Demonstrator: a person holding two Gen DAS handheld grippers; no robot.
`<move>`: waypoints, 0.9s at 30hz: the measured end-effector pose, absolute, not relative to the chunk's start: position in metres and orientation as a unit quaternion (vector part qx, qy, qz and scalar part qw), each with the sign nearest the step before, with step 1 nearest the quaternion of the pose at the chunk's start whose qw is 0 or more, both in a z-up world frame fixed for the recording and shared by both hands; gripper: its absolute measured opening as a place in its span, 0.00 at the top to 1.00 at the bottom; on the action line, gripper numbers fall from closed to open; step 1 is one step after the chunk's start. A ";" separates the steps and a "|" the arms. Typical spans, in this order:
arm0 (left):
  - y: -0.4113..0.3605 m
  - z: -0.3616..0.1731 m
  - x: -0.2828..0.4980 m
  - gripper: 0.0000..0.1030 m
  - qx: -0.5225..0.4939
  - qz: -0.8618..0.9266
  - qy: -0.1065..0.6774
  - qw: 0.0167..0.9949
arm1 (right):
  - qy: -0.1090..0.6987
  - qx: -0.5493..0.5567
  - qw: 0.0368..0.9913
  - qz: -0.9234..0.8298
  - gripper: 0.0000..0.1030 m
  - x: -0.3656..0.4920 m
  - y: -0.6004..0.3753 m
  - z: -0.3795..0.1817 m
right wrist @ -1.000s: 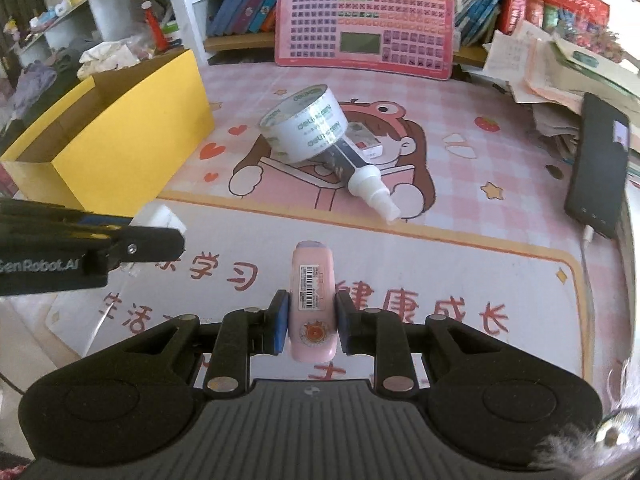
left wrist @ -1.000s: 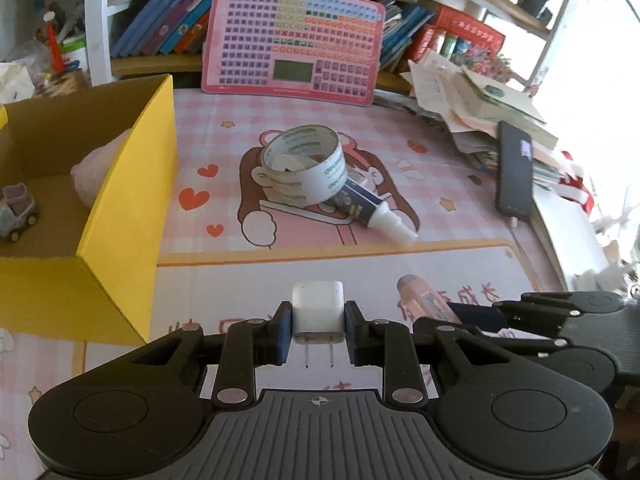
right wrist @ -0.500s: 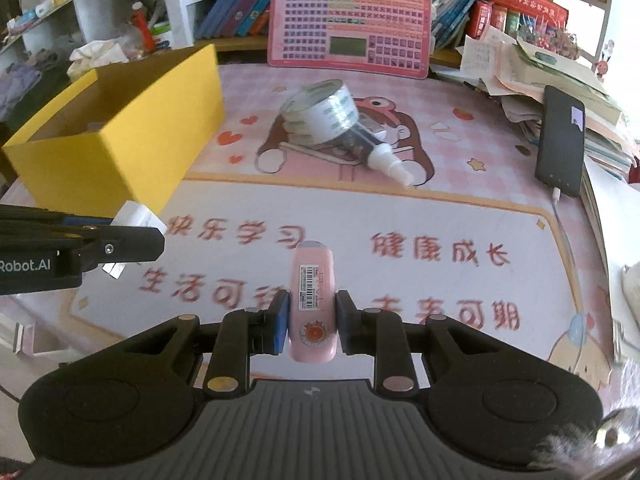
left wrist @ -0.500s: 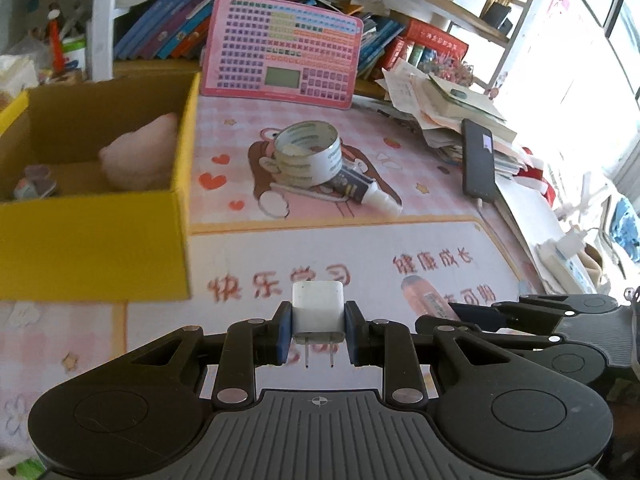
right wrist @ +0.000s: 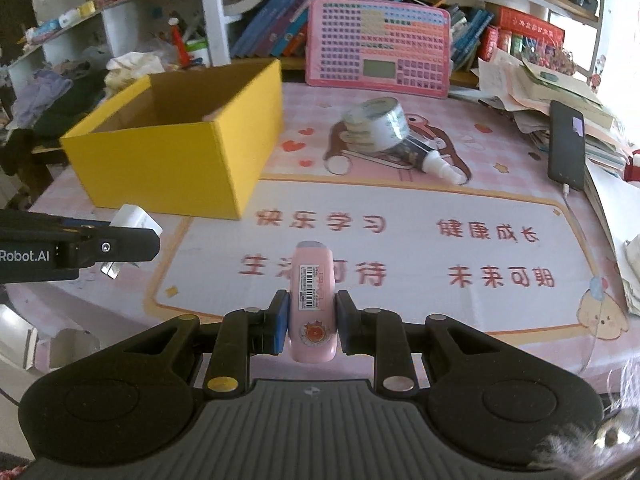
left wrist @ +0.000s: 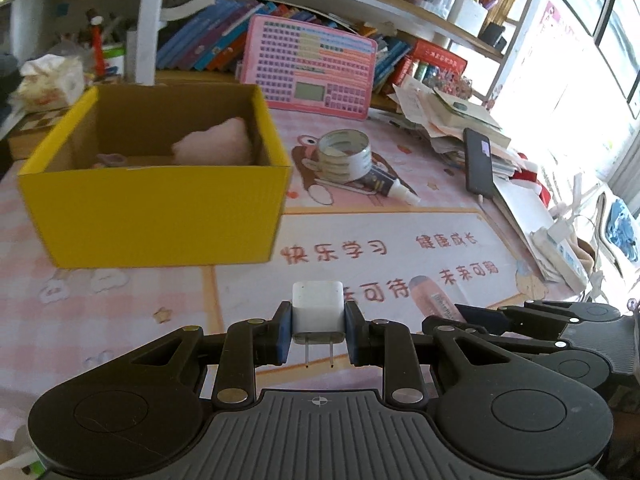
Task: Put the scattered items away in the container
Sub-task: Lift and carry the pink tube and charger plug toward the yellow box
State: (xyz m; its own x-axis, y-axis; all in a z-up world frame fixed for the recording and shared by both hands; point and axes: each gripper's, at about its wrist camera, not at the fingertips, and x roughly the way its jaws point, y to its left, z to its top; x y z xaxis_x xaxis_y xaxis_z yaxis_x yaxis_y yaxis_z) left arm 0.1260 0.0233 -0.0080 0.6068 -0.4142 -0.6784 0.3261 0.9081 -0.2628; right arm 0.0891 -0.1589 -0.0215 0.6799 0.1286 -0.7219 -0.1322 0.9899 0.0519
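Observation:
My left gripper (left wrist: pixel 318 330) is shut on a white plug adapter (left wrist: pixel 318 307), prongs toward the camera, held above the mat. It shows from the side in the right wrist view (right wrist: pixel 134 220). My right gripper (right wrist: pixel 312 320) is shut on a pink oblong case (right wrist: pixel 313 300), also seen in the left wrist view (left wrist: pixel 434 296). The yellow cardboard box (left wrist: pixel 160 208) stands ahead and left, open, with a pink plush (left wrist: pixel 216 146) and a small toy inside. A tape roll (left wrist: pixel 344 154) leans on a small spray bottle (left wrist: pixel 390 186) further back.
A pink keyboard toy (left wrist: pixel 310 70) leans on the bookshelf at the back. A black phone (left wrist: pixel 478 162) lies on paper stacks at the right. Cloths and clutter lie left of the box (right wrist: pixel 132 66). The pink mat (right wrist: pixel 400 240) covers the table.
Both grippers have drawn back and risen with their items still held. The box now sits further ahead and more centred in the left wrist view, its inside showing.

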 end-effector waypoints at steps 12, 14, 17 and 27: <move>0.070 0.004 0.092 0.76 -0.029 -0.172 0.352 0.920 | 0.375 -0.045 0.919 0.116 0.78 0.070 -0.098 -0.005; 0.076 0.004 0.089 0.76 -0.026 -0.170 0.349 0.921 | 0.371 -0.051 0.919 0.122 0.78 0.069 -0.090 -0.003; 0.085 0.004 0.085 0.76 -0.022 -0.165 0.344 0.924 | 0.363 -0.057 0.921 0.129 0.78 0.068 -0.080 0.000; 0.119 0.003 0.081 0.76 -0.038 -0.145 0.340 0.928 | 0.358 -0.071 0.919 0.150 0.78 0.073 -0.046 0.001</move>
State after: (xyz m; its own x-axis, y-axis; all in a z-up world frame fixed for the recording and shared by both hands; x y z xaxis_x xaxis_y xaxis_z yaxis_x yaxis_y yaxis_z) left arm 0.0808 0.1194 0.0028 0.7270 -0.2952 -0.6199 0.2433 0.9550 -0.1695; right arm 0.0732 -0.0459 0.0014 0.6992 0.2243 -0.6788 -0.3263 0.9450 -0.0238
